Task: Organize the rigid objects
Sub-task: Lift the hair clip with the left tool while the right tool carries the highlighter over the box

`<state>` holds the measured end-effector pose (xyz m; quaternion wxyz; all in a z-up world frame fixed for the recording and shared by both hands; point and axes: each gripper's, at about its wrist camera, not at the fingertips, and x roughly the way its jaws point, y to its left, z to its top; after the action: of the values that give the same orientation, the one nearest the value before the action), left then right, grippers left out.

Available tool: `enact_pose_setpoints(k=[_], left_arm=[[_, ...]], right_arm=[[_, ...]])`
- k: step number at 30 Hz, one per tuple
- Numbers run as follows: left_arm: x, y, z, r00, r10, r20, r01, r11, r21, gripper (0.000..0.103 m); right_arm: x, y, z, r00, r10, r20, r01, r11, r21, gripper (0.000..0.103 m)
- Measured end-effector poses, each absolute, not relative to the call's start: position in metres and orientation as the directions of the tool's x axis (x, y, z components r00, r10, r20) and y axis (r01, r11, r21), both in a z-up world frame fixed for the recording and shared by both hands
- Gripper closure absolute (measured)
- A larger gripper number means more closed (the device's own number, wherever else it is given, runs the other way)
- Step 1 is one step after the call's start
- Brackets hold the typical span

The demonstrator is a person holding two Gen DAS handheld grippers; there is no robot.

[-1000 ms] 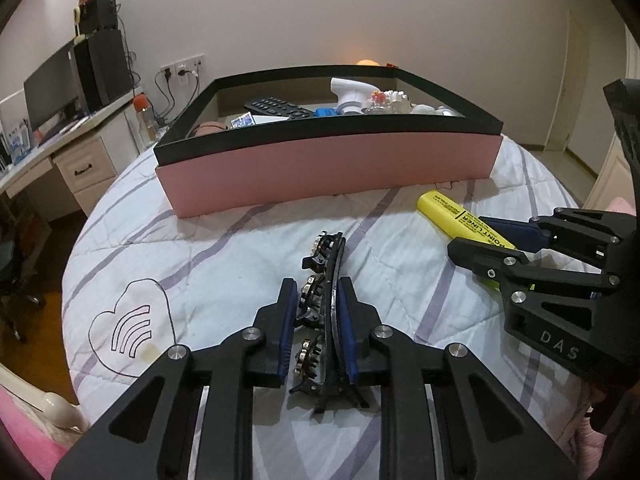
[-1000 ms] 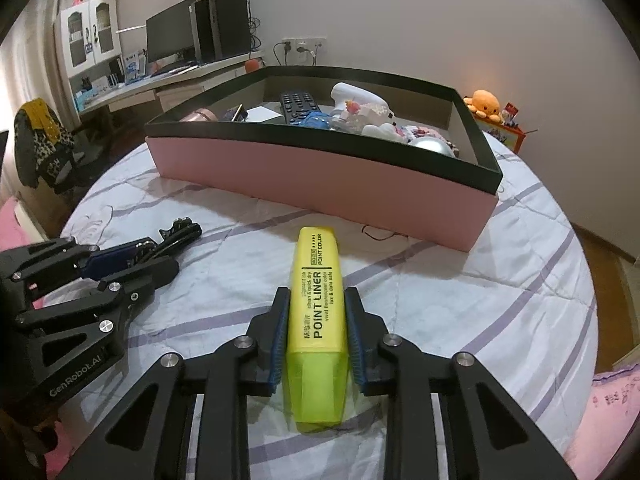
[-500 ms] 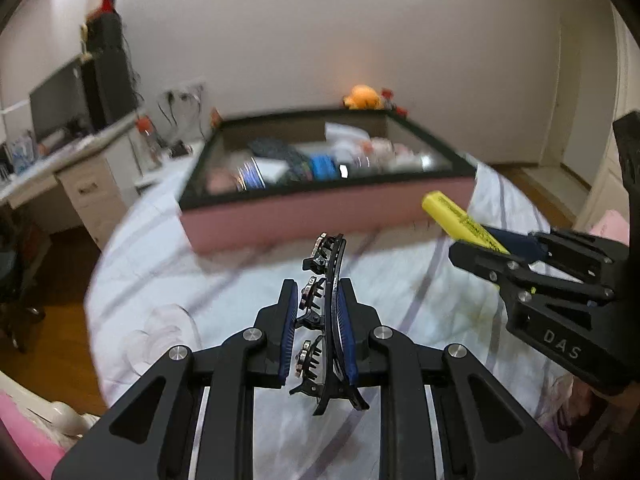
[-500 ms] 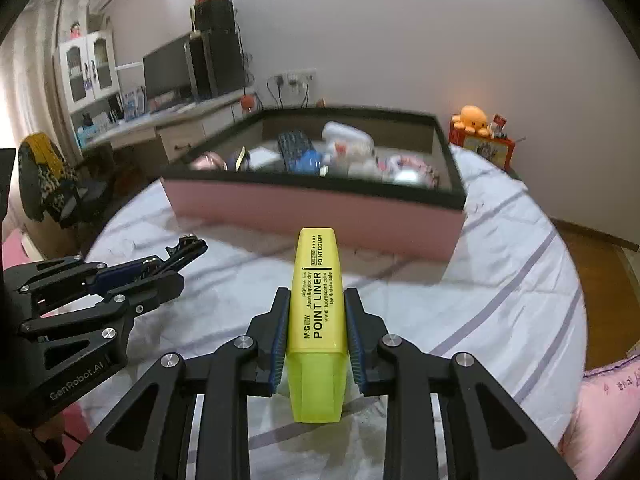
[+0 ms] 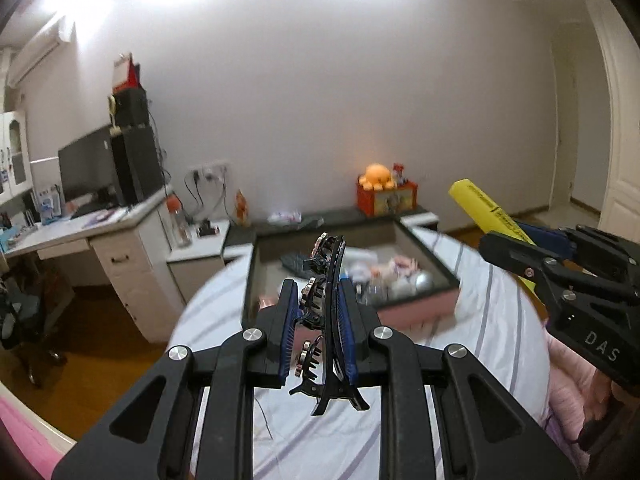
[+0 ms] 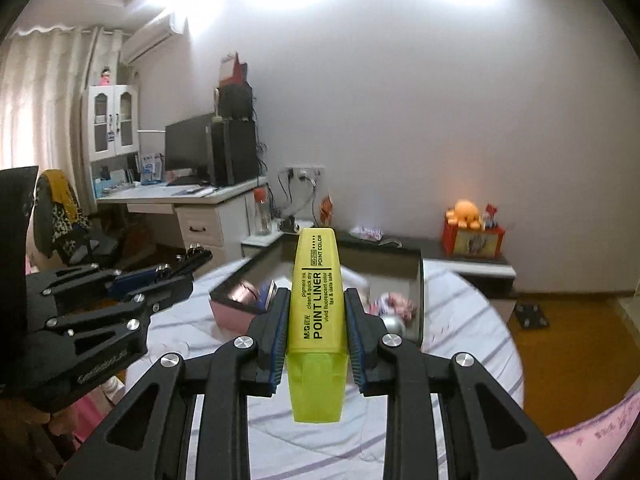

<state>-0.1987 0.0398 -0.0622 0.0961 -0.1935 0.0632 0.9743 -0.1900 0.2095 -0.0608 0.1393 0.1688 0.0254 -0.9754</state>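
Left tool (image 5: 318,320) clamped on black hair clip (image 5: 326,308), gripped mid-length so teeth and tail stick out free. Right tool (image 6: 316,320) clamped on yellow highlighter (image 6: 317,304), pads on the flat sides (steadier that way, probably). Both held clear above the bed (image 5: 492,340). Beyond: pink box (image 5: 416,312) with black rim, already holding assorted items; likely destination for both.

Black hair clip (image 5: 326,312) with metallic studs, on edge, pinched between blue-padded fingers (image 5: 290,320), aloft above bed. Yellow highlighter (image 6: 316,312), lettered "POINT LINER", clamped lengthwise, pointing toward pink, black-rimmed box (image 6: 232,314) of oddments.
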Motion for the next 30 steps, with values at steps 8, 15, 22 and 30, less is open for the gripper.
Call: enact_pose_setpoints(k=[8,15,22,30], left_arm=[[-0.192,0.033,-0.031,-0.937,0.155,-0.312,-0.191,-0.978,0.088,0.083],[-0.202,0.027,-0.015,-0.952,0.135,-0.276,-0.166,-0.982,0.094,0.083],[-0.225,0.026,-0.01,-0.954,0.119,-0.276,-0.153,-0.982,0.107,0.083],[-0.279,0.035,-0.022,-0.938,0.126,-0.324,-0.171,-0.979,0.113,0.083]], right_arm=[[-0.179,0.206,-0.027,-0.938,-0.243,-0.246,0.262,-0.964,-0.047,0.076],[-0.182,0.205,-0.018,-0.947,-0.238,-0.213,0.254,-0.966,-0.047,0.076],[-0.199,0.211,-0.013,-0.95,-0.242,-0.2,0.254,-0.966,-0.039,0.076],[-0.245,0.212,-0.022,-0.938,-0.246,-0.243,0.259,-0.966,-0.024,0.076]])
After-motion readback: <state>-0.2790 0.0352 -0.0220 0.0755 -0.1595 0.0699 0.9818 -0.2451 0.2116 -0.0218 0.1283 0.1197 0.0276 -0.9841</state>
